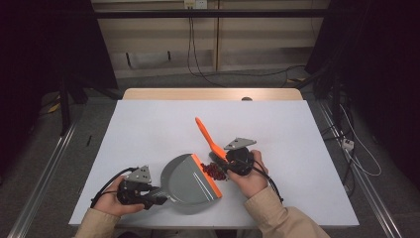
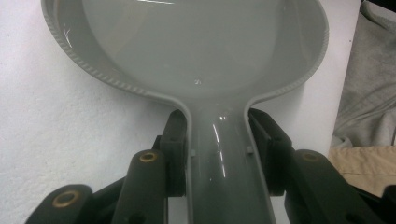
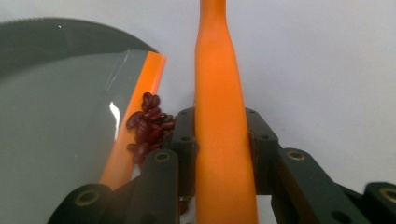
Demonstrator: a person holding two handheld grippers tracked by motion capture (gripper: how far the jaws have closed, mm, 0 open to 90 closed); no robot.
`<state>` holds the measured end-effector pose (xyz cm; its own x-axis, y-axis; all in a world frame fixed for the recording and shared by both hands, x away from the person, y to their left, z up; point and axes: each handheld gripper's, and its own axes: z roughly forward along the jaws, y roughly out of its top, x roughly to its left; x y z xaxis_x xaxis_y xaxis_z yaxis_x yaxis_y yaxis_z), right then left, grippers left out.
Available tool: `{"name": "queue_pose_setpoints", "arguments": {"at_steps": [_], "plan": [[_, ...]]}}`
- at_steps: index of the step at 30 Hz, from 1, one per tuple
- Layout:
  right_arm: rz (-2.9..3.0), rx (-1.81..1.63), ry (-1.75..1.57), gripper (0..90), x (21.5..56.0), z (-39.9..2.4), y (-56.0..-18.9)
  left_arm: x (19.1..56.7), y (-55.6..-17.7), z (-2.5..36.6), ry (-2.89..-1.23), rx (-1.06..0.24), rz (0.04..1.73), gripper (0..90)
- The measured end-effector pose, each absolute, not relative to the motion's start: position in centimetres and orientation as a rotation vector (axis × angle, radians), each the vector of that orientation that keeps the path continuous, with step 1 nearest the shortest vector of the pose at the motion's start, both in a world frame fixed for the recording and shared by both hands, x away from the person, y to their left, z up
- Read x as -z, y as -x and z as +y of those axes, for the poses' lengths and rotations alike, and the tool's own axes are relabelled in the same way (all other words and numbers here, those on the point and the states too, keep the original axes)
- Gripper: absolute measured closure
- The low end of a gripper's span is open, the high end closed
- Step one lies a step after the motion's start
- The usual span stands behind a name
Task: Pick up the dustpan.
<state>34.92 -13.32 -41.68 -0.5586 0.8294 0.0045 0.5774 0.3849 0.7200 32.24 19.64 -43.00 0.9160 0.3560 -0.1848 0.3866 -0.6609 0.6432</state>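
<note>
My left gripper (image 1: 157, 193) sits near-left on the white table (image 1: 148, 124), jaws clamped tight on the grey dustpan (image 1: 190, 181) handle; in the left gripper view the handle (image 2: 227, 163) fills the gap between both pads. Pan lies flat, orange lip (image 1: 207, 174) facing right. My right gripper (image 1: 224, 163) is just right of the lip, jaws closed on the orange brush (image 1: 208, 136) handle, which angles far-left. Red beans (image 1: 214, 171) piled against the lip, between pan and brush; right gripper view shows them (image 3: 149, 126) touching the lip.
</note>
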Motion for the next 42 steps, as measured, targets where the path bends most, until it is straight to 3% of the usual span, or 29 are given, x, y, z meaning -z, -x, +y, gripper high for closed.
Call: {"name": "queue_pose_setpoints", "arguments": {"at_steps": [32,42], "plan": [[2.212,-1.229,-1.190,71.2,41.9,-6.7,-32.5,43.4,-32.1,19.4,-2.366,0.058,0.545,62.5],[2.110,-1.309,-1.189,71.1,40.1,-9.4,-33.1,43.7,-32.0,19.4,-2.368,0.052,0.550,62.4]]}}
